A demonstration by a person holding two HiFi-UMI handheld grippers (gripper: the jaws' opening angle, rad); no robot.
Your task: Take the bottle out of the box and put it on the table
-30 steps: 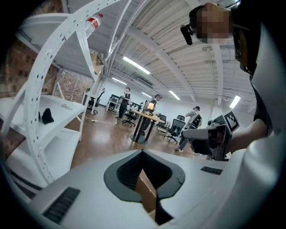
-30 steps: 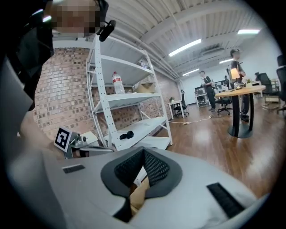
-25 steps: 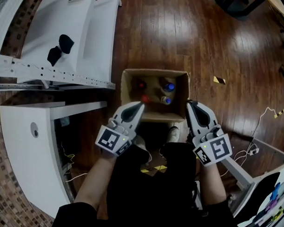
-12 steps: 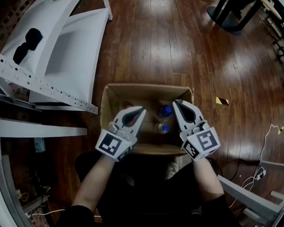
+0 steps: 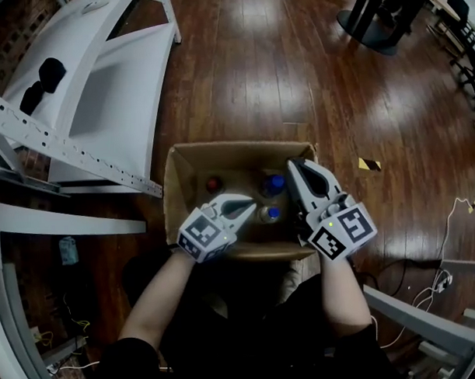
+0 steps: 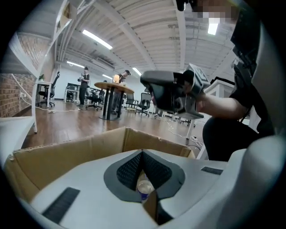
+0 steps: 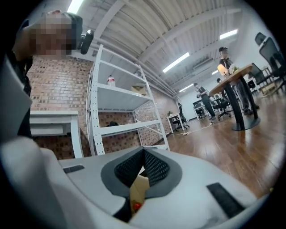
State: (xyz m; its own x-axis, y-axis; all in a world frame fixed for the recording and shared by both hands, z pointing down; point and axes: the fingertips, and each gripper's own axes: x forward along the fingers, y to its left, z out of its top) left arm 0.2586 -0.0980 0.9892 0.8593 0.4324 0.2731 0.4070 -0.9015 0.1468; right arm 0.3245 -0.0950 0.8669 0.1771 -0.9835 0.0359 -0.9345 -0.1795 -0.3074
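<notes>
Our left gripper [image 5: 249,204] and right gripper [image 5: 293,166] are closed and empty; the bottle [image 5: 274,213] between them looks light and slick, so we'd pinch it under its cap.

Dark, glossy wooden floor [image 5: 241,68], planks running lengthwise, lit in pale streaks. Near the middle, standing straight on the boards, an open cardboard box [image 5: 228,155], flaps up. Just beside its left wall, the corner of white metal shelving [image 5: 101,81], spreading over the whole left side. To the right of the box, apart from it, a small scrap of yellow-and-black tape [image 5: 368,164]. Farther right, a thin pale cable [image 5: 454,210] trailing across the boards. At the far upper right, a dark chair base [image 5: 372,25]. At the lower right, a white metal frame [image 5: 413,315].
</notes>
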